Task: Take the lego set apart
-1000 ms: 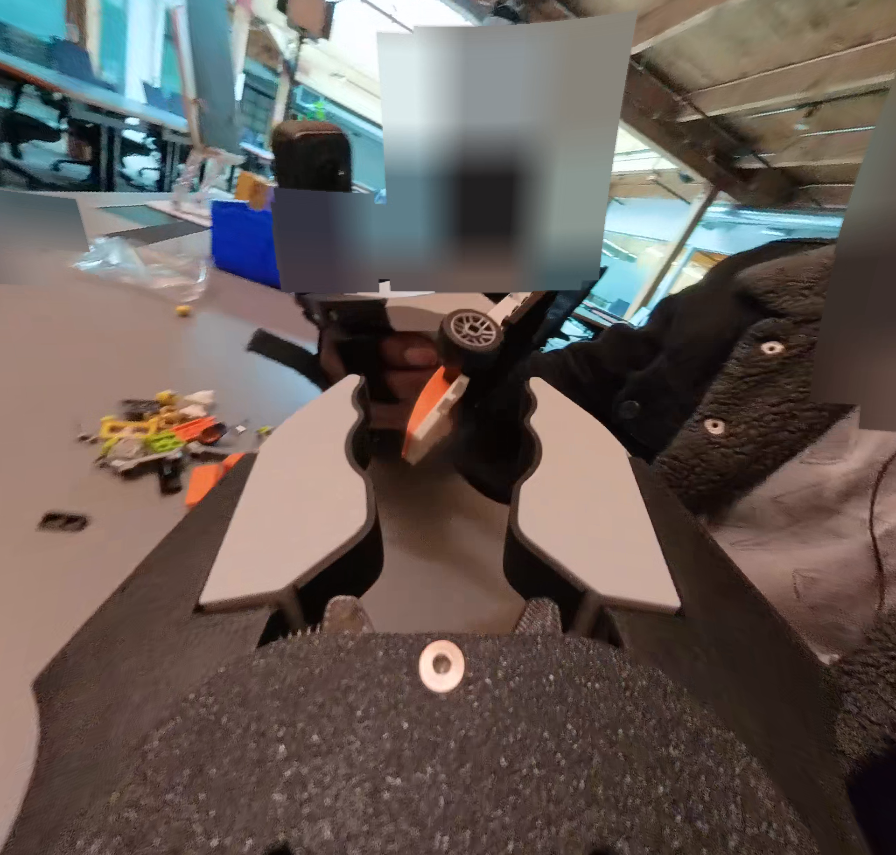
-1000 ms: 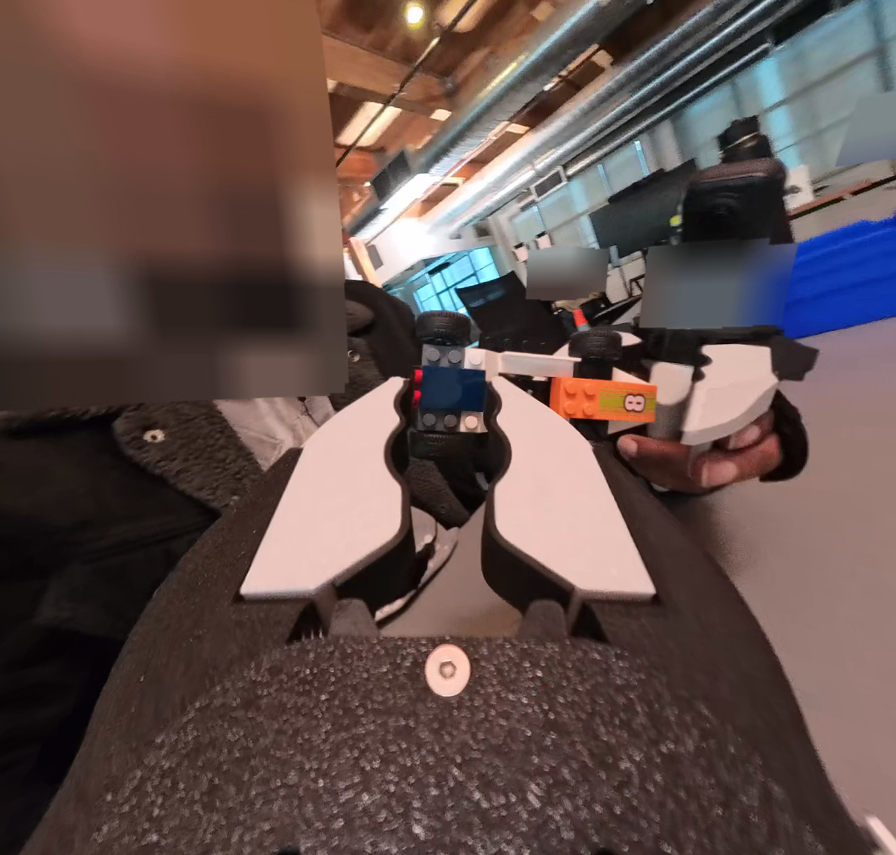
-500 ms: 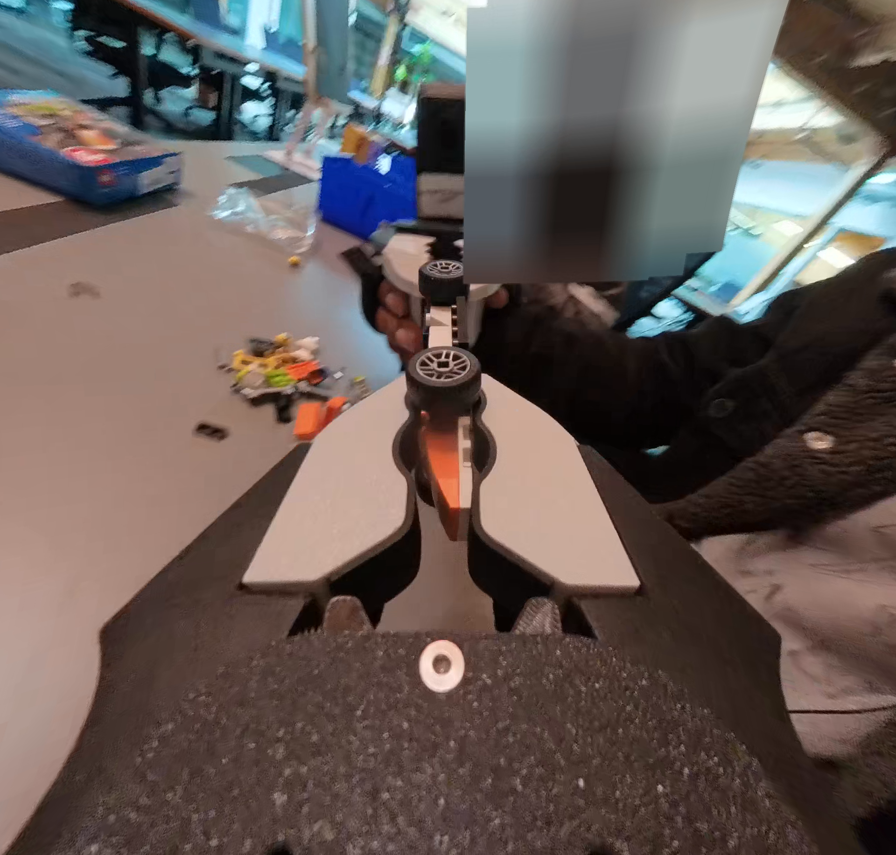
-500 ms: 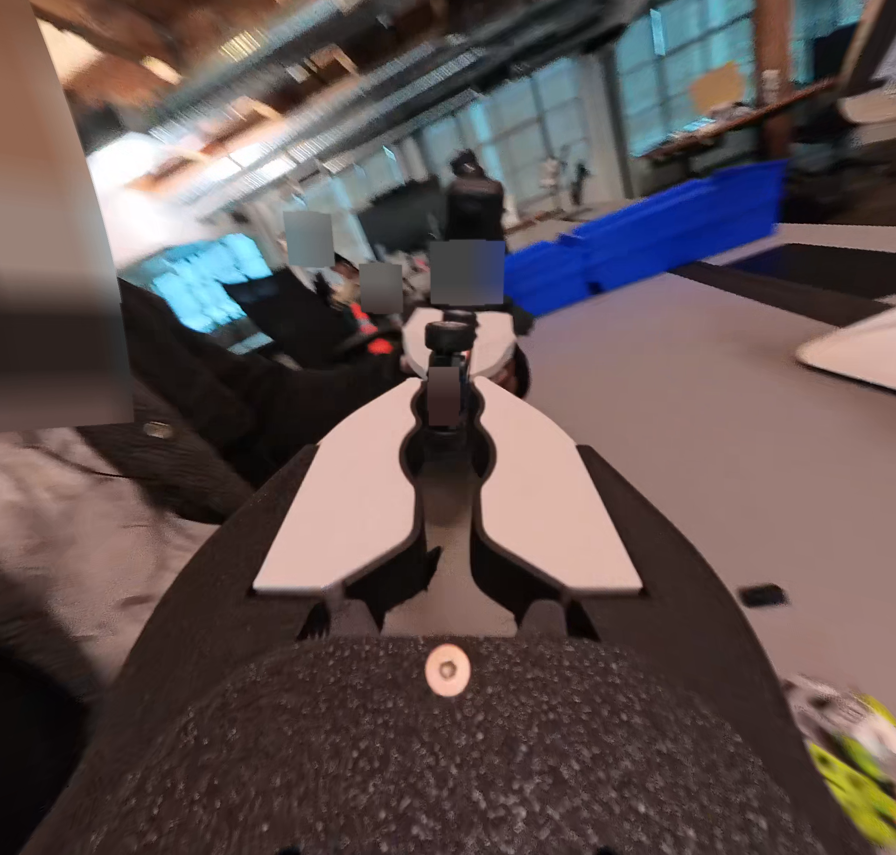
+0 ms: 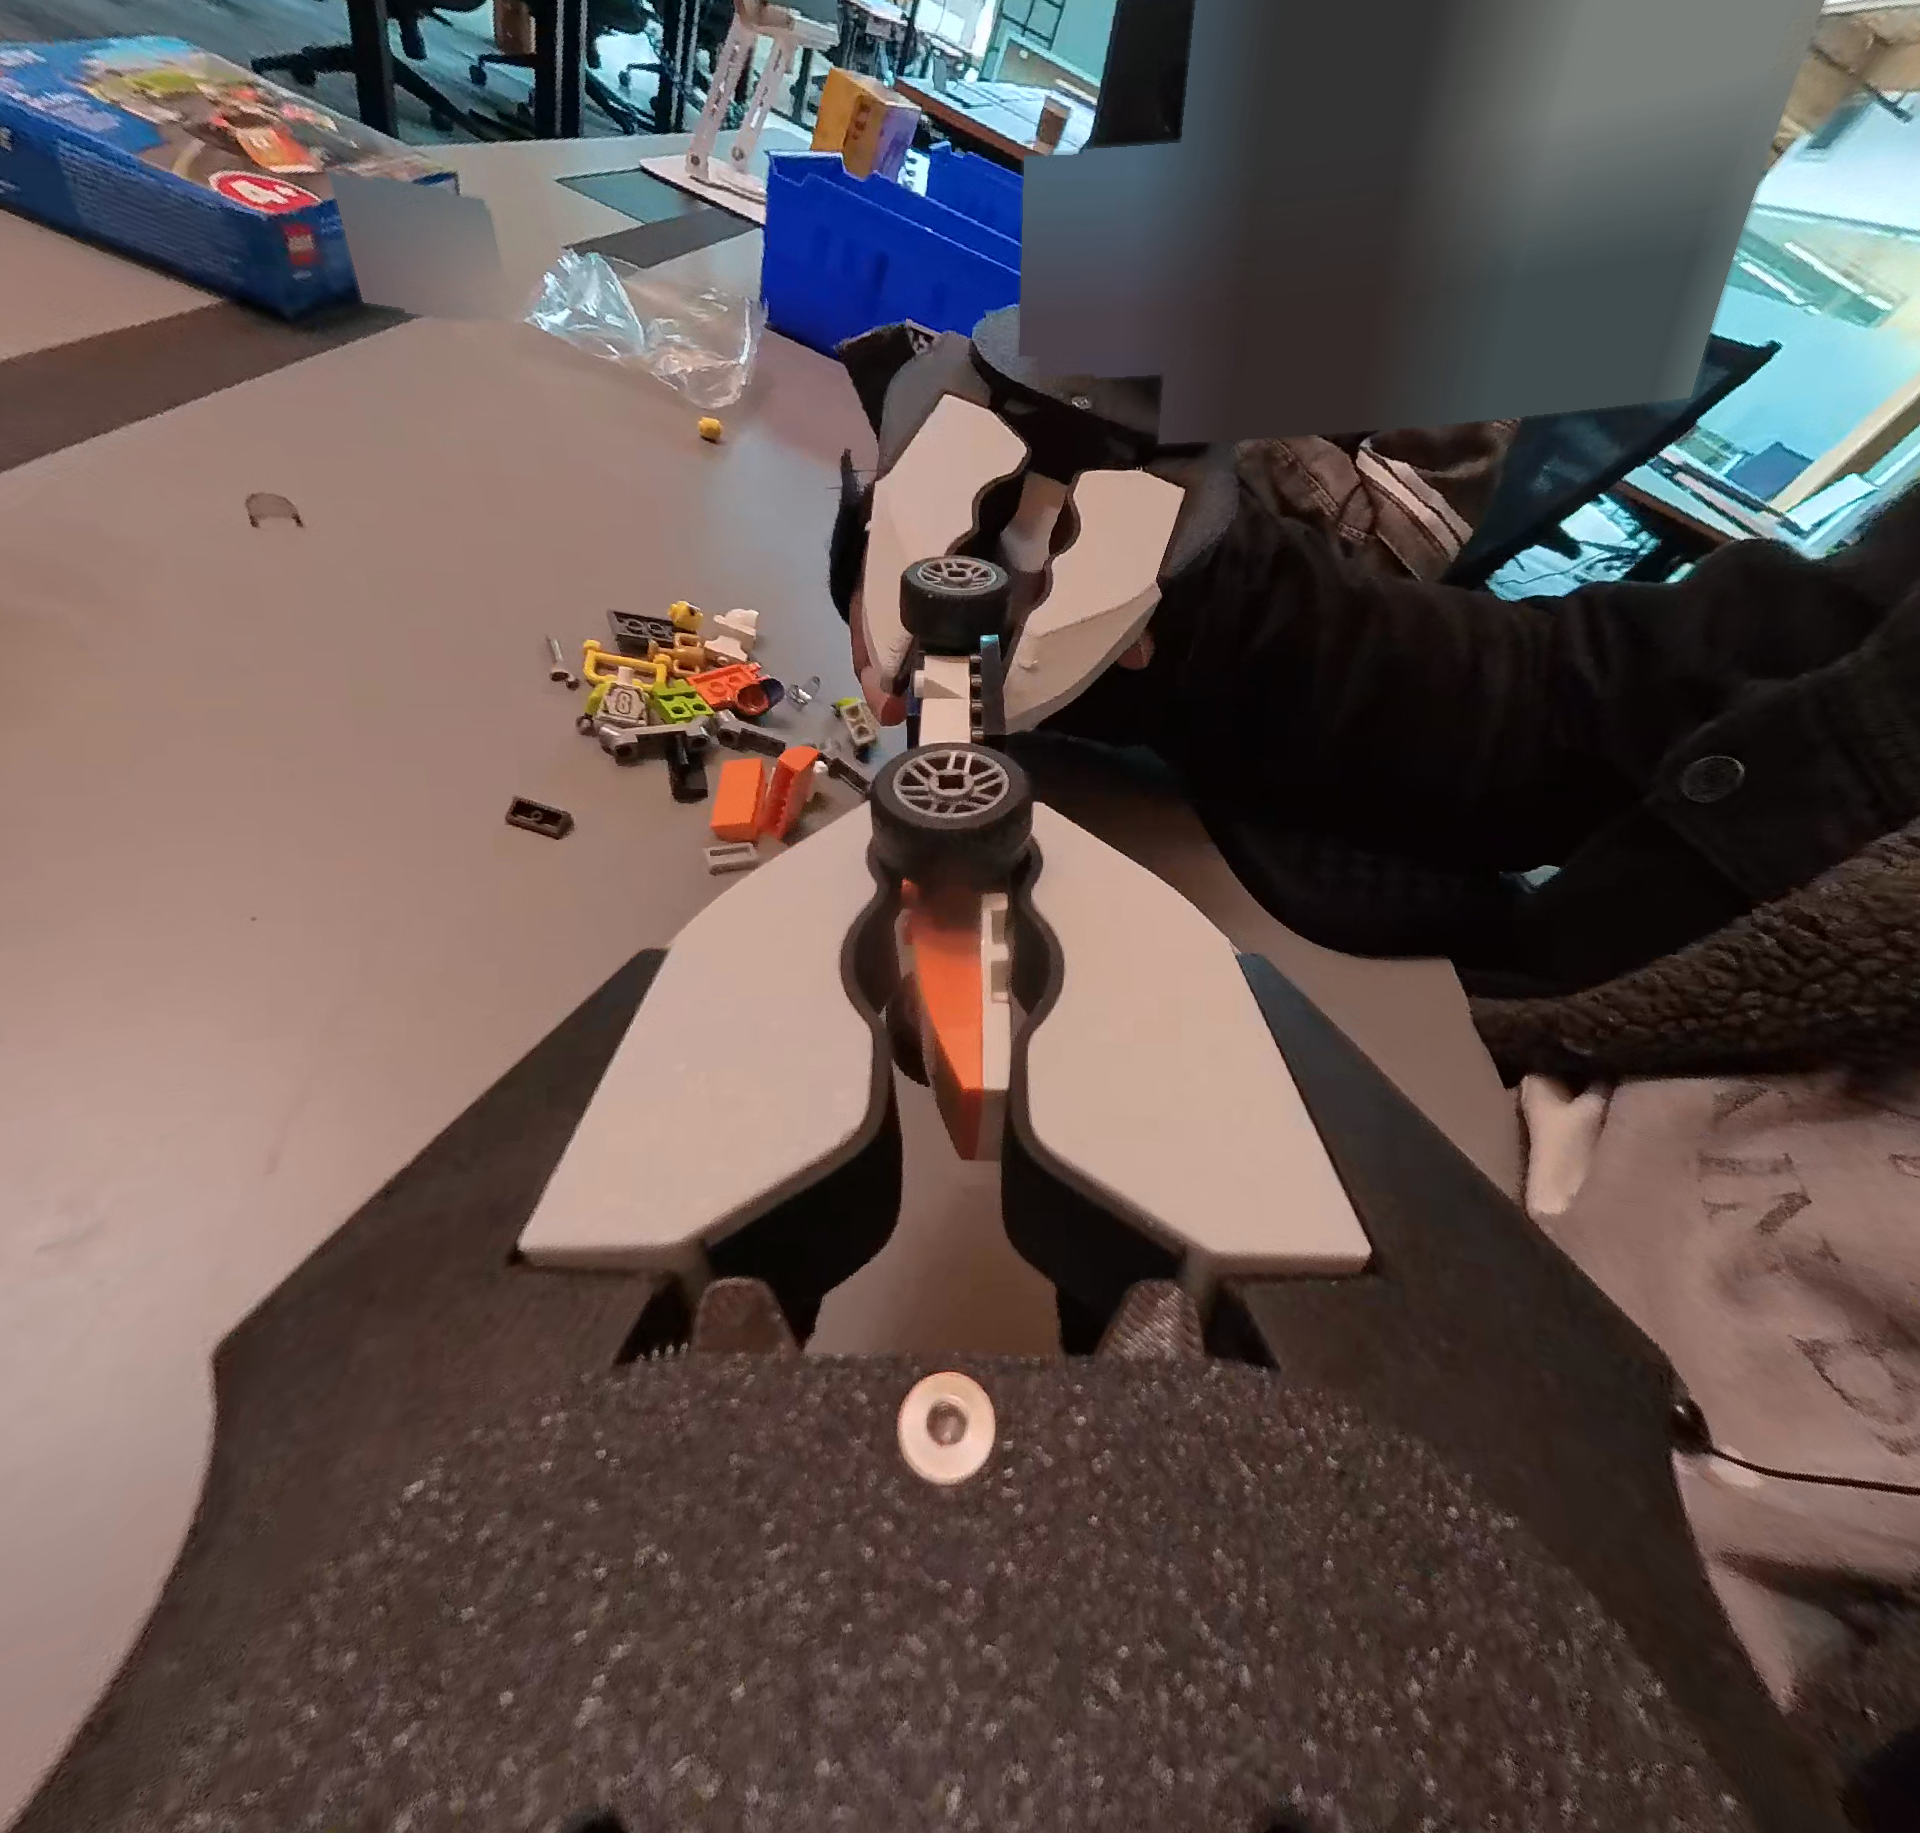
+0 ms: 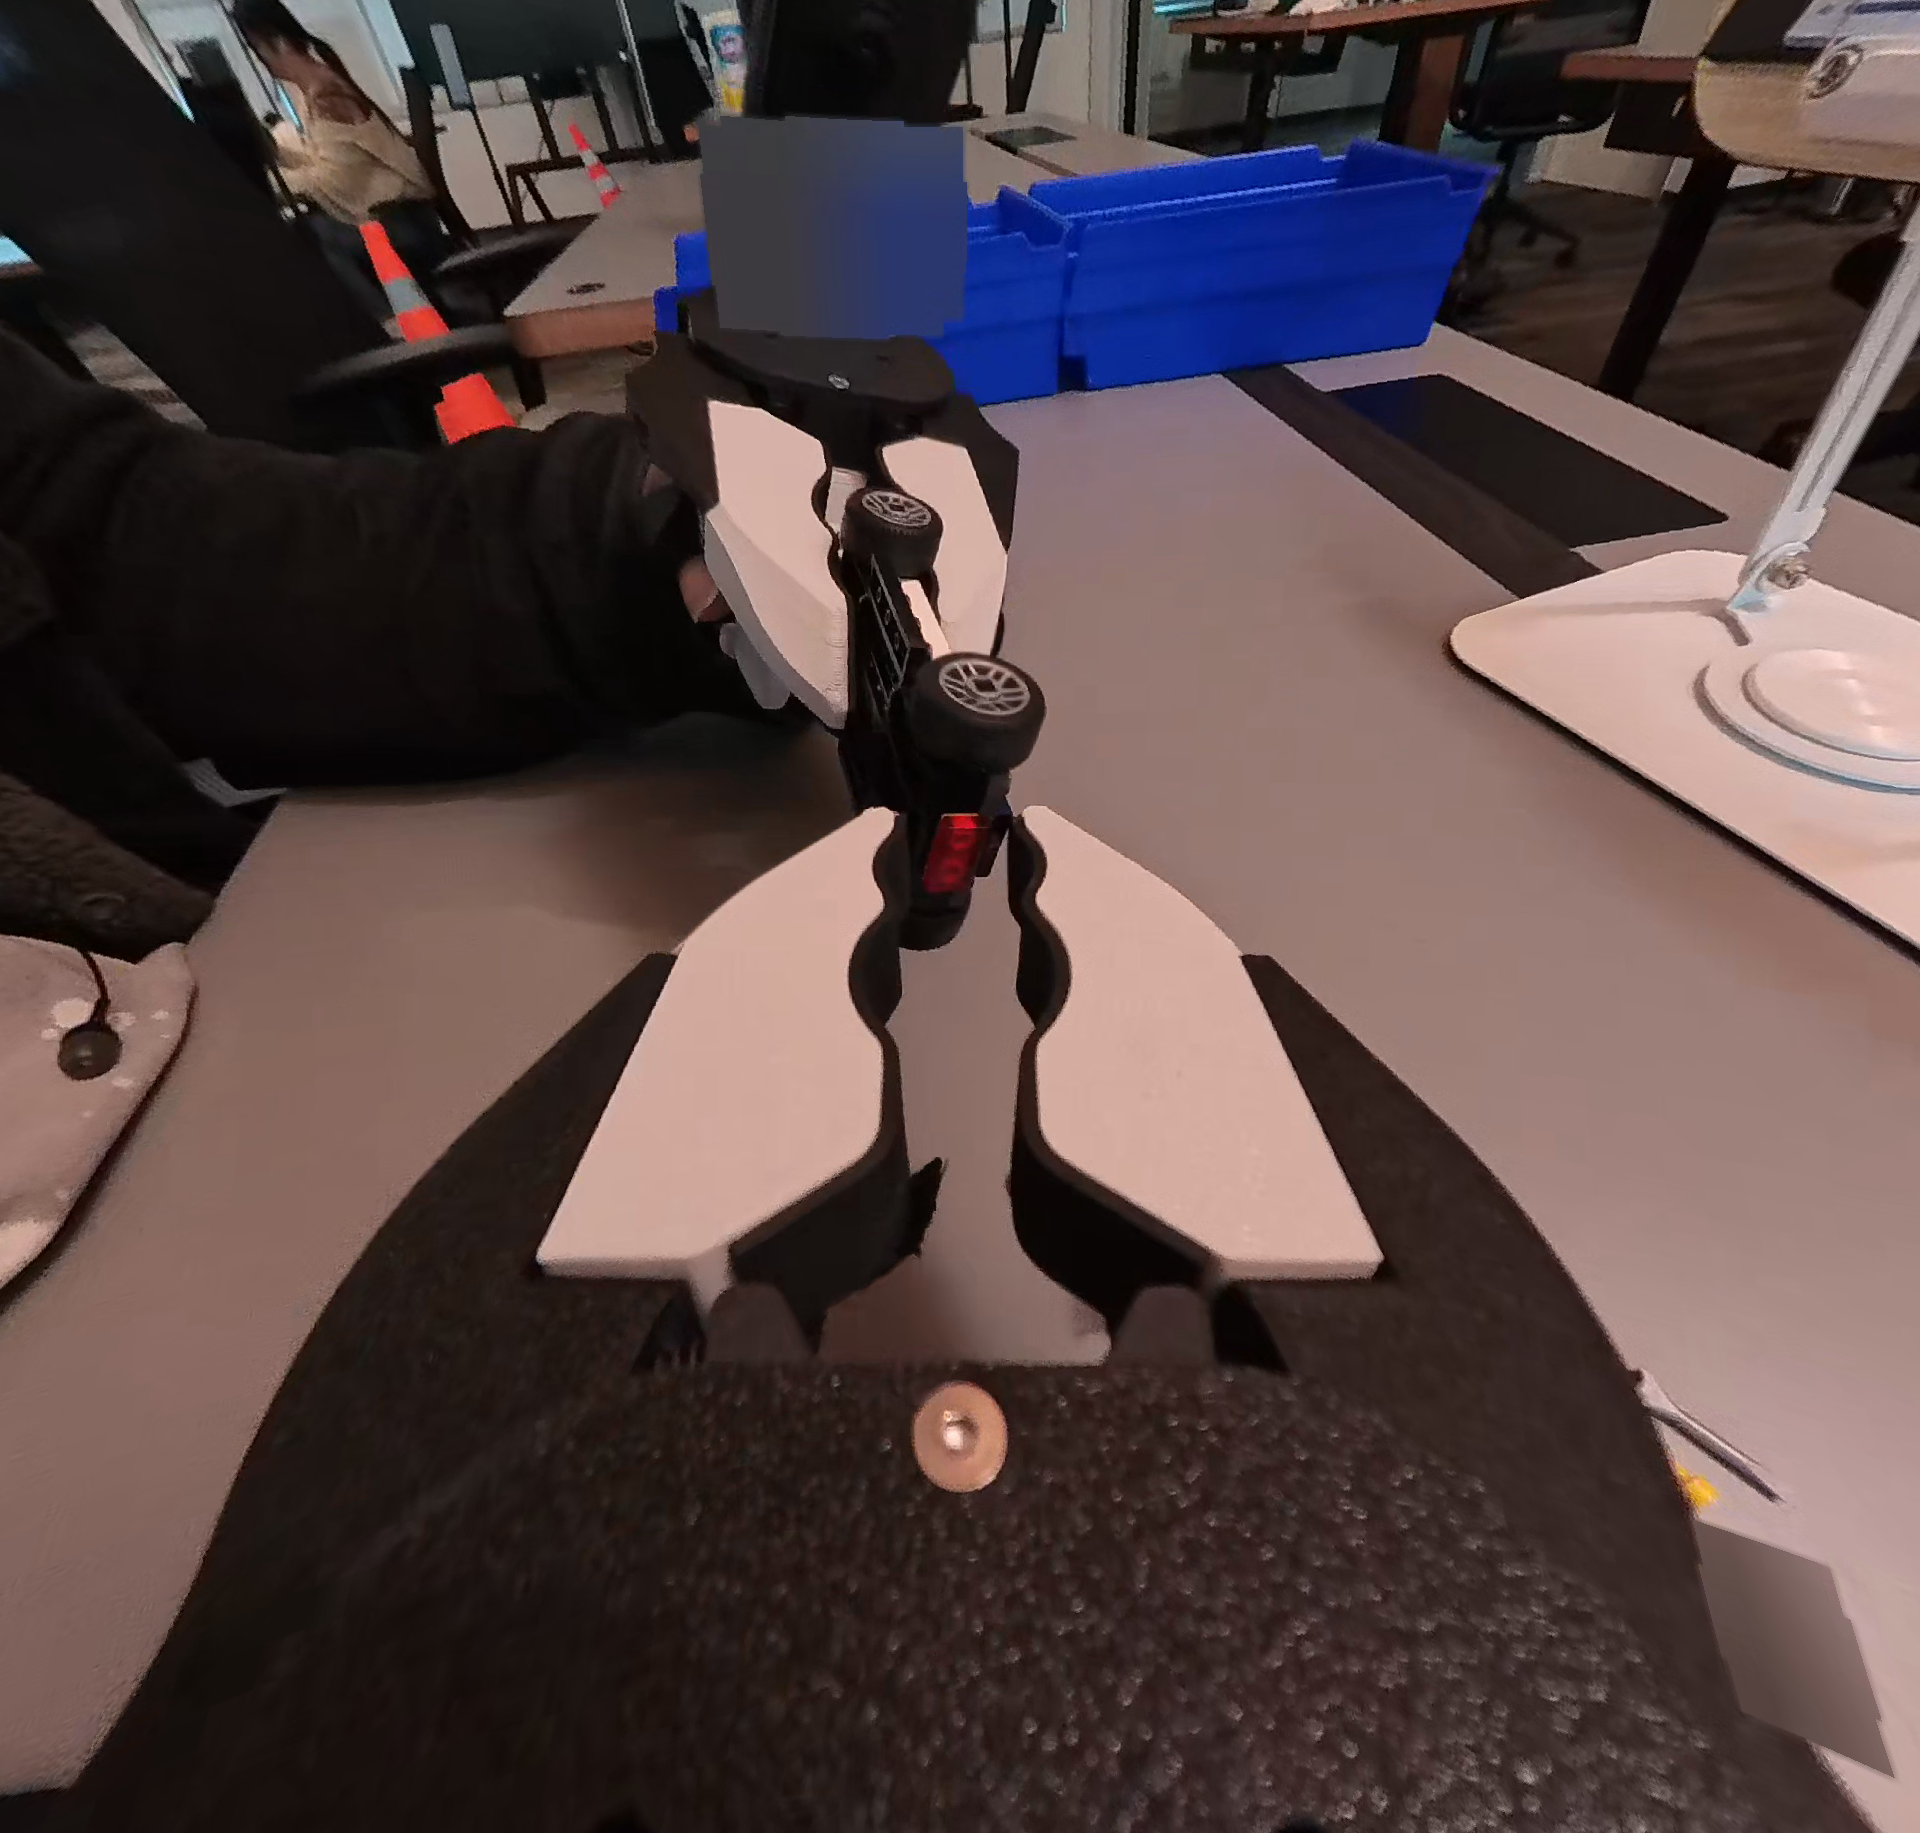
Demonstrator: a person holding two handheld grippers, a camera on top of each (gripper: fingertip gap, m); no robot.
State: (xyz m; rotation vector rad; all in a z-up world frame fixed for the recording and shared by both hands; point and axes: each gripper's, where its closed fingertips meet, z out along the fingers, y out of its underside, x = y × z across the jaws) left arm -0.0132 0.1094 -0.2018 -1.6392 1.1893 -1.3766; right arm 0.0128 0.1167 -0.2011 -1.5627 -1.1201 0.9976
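Observation:
A small lego car hangs in the air above the grey table (image 5: 312,952), held at both ends. My left gripper (image 5: 951,853) is shut on its orange and white nose (image 5: 961,1014), with a grey-hubbed wheel (image 5: 951,812) just past the fingertips. My right gripper (image 6: 956,833) is shut on its rear end with the red tail light (image 6: 954,853). The car body (image 6: 883,640) runs away from me to the left gripper (image 6: 862,547). In the left wrist view the right gripper (image 5: 987,588) holds the far end. A pile of loose lego pieces (image 5: 686,713) lies on the table to the left.
A blue lego box (image 5: 156,162) and a crumpled clear bag (image 5: 644,318) lie at the back left. Blue bins (image 6: 1247,256) stand at the far table edge. A white lamp base (image 6: 1714,682) sits at the right. A person's dark sleeves (image 5: 1455,703) reach in from the right. The tips of both grippers are at nearly the same place. The white lamp base (image 6: 1714,682) is about 30 cm from both grippers' fingertips.
My left gripper has closed on the car's orange nose. Both grippers have tilted down from the ceiling toward the table, with the car stretched between them.

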